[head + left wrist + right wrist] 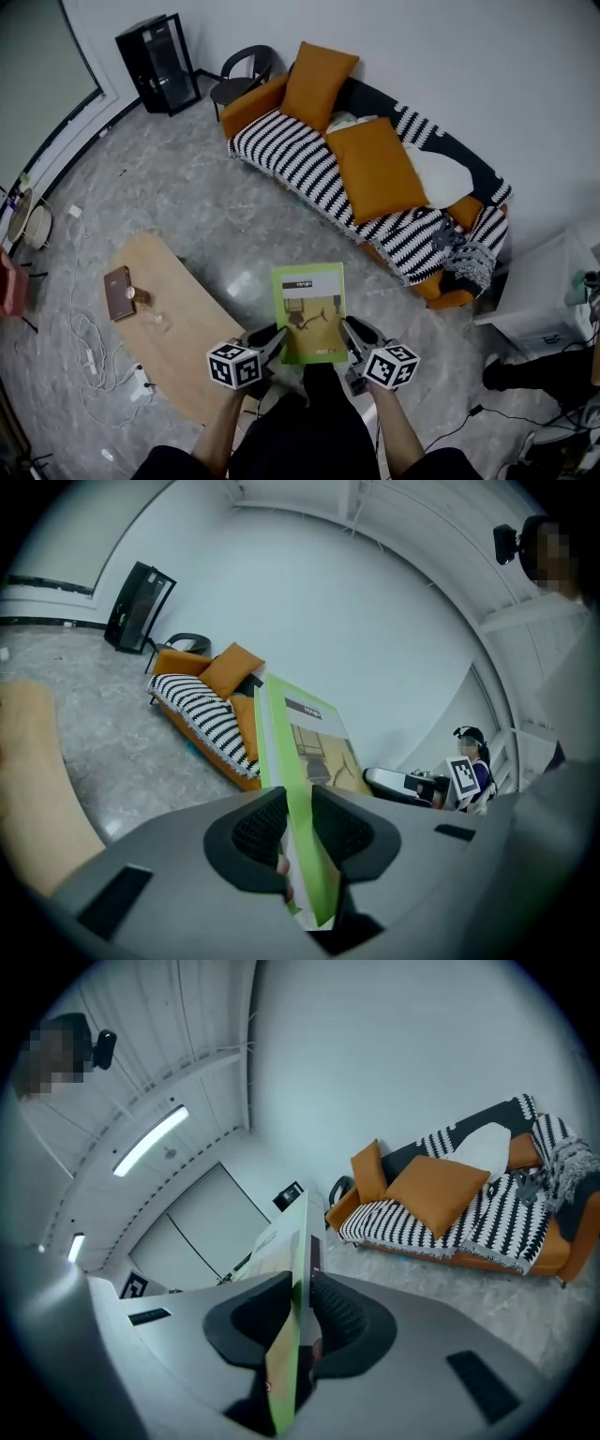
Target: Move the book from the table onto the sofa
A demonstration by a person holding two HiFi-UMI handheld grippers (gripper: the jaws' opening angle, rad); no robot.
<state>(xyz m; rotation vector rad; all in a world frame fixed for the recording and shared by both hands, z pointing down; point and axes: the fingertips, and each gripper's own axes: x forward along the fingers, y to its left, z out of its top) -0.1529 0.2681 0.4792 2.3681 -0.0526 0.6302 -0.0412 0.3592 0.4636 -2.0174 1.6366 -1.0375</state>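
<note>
I have the book (pixel 308 312) off the table (pixel 187 328) and in the air in front of me, so the first part of the job is done. My left gripper (pixel 275 337) pinches the book's left edge and my right gripper (pixel 352 332) pinches its right edge. In each gripper view the green cover and the pages run straight down between the two pads, which are closed onto it from both sides. Neither set of jaws is spread free, and neither is pressed together on nothing. The book lies roughly flat, cover up, over the bare grey floor. It is clear of the table, which sits off to my left with a small brown object (pixel 119 292) left on it. The sofa (pixel 291 159) is ahead of me and well apart from the book, its striped throw and orange cushions (pixel 377 169) filling much of the seat. By my reckoning the carry is partway through. I have yet to cross the open floor, find a free stretch of striped seat, set the book down there and release both grips.
</note>
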